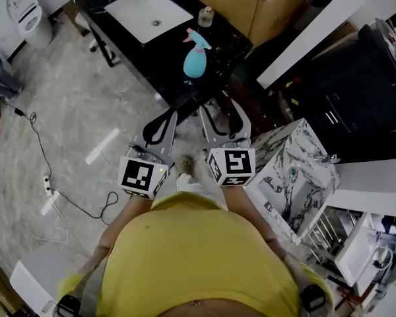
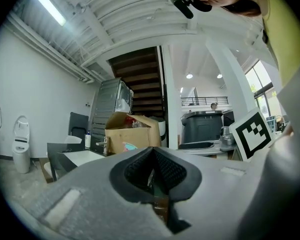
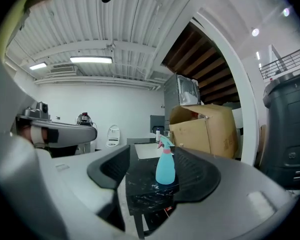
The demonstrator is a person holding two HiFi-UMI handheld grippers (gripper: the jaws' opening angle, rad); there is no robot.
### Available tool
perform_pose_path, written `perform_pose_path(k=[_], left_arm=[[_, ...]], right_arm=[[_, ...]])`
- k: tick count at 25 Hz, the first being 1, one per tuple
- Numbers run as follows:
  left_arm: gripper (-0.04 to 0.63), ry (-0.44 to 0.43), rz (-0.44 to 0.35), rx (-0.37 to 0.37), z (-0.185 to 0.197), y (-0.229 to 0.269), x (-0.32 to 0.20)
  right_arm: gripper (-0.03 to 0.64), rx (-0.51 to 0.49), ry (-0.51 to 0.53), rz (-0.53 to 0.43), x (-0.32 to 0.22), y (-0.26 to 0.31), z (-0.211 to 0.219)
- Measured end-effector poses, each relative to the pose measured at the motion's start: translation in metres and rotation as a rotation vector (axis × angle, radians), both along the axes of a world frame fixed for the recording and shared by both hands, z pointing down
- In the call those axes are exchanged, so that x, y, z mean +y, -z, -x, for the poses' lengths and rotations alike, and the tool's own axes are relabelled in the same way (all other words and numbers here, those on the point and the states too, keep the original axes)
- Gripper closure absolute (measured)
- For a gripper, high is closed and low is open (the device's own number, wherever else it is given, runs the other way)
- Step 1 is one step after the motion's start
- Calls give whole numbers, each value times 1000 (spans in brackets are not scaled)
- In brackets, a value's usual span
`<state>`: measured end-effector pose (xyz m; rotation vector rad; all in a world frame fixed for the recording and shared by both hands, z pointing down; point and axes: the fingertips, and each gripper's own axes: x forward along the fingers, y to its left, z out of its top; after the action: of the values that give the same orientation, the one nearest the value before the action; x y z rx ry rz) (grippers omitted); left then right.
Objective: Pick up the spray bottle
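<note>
Teal spray bottle (image 1: 195, 58) stands upright on the black counter (image 1: 218, 51) in the head view, at twelve o'clock from both hand-held grippers, well apart from them. The left gripper view shows the left hand-held gripper (image 1: 164, 114) with jaws together, empty. The right gripper view shows the right hand-held gripper (image 1: 223, 111) with jaws apart, the distant bottle framed between them at twelve o'clock. Nothing is gripped, so reach, closing and lift remain.

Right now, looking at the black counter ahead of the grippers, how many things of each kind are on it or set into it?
Spray bottle: 1
Small bottle: 1
Sink basin: 1
Faucet: 1
Total: 4
</note>
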<state>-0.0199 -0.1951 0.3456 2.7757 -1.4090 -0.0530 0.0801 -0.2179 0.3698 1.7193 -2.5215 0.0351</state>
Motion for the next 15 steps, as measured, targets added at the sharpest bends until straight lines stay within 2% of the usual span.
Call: perform_pose_path(k=[7, 15], left_arm=[[591, 44, 13, -29, -9, -8, -58], [591, 56, 38, -54, -15, -17, -94]], right_arm=[[343, -6, 68, 33, -71, -24, -3], [327, -3, 101, 73, -114, -49, -4]])
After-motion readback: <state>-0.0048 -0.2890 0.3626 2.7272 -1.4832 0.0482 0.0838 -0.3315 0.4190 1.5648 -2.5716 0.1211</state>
